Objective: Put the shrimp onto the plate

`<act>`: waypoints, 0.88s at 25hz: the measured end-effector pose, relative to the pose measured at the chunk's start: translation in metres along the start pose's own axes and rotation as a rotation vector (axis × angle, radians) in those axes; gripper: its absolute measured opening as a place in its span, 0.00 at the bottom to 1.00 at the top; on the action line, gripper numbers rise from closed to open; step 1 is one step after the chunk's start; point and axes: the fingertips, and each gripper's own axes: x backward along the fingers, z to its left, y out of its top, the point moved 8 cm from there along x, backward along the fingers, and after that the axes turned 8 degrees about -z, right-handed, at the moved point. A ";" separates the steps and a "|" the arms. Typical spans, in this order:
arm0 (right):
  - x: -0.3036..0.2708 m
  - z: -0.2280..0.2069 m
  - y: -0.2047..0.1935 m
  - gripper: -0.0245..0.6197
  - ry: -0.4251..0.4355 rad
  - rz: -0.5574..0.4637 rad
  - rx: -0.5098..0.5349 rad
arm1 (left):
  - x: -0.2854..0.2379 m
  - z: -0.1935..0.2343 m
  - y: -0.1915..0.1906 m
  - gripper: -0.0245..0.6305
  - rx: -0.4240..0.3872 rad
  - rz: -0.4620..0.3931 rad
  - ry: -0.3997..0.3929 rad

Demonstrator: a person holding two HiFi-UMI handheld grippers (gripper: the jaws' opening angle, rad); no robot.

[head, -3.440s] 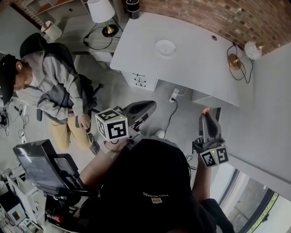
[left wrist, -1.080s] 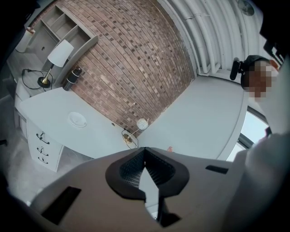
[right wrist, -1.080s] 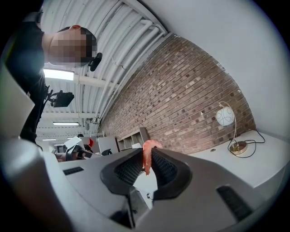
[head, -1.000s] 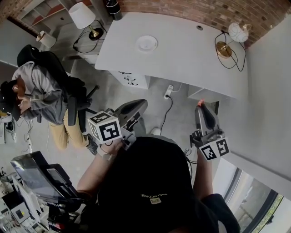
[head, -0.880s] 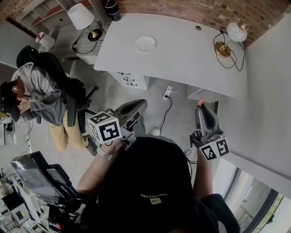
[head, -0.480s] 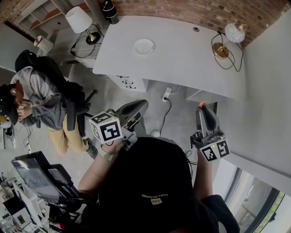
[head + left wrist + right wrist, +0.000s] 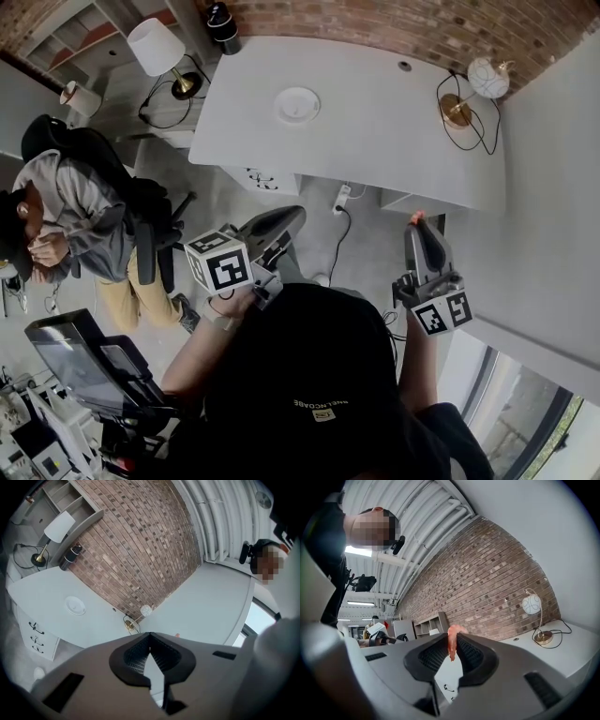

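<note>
A pink shrimp (image 7: 451,641) is pinched between the jaws of my right gripper (image 7: 451,645); in the head view its tip (image 7: 416,217) pokes out past the right gripper (image 7: 419,228), held over the floor short of the desk. A small white plate (image 7: 297,104) lies on the white desk (image 7: 375,122) far ahead, and shows small in the left gripper view (image 7: 75,605). My left gripper (image 7: 291,217) hangs over the floor at the left, its jaws closed together with nothing in them (image 7: 149,645).
A globe lamp (image 7: 487,79) with cables stands at the desk's right end, a dark speaker (image 7: 221,21) at its left corner. A shaded lamp (image 7: 157,49) and a seated person (image 7: 66,216) are at the left. A wall runs along the right.
My view has drifted: the desk and plate sit slightly lower and left in the head view, and the seated person has shifted down-left. Both grippers keep their places and their closure.
</note>
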 end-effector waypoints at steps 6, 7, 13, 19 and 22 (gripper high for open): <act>-0.038 -0.001 -0.005 0.13 -0.030 0.006 0.004 | -0.012 0.029 0.033 0.04 0.013 0.014 -0.020; -0.045 -0.001 -0.006 0.13 -0.034 0.008 0.004 | -0.014 0.035 0.038 0.04 0.015 0.017 -0.021; -0.089 -0.005 -0.012 0.13 -0.052 0.027 0.006 | -0.029 0.068 0.072 0.04 0.032 0.030 -0.028; -0.134 -0.008 -0.015 0.13 -0.065 0.047 0.012 | -0.041 0.098 0.105 0.04 0.052 0.040 -0.034; -0.155 -0.007 -0.017 0.13 -0.073 0.055 0.014 | -0.044 0.111 0.121 0.04 0.063 0.046 -0.036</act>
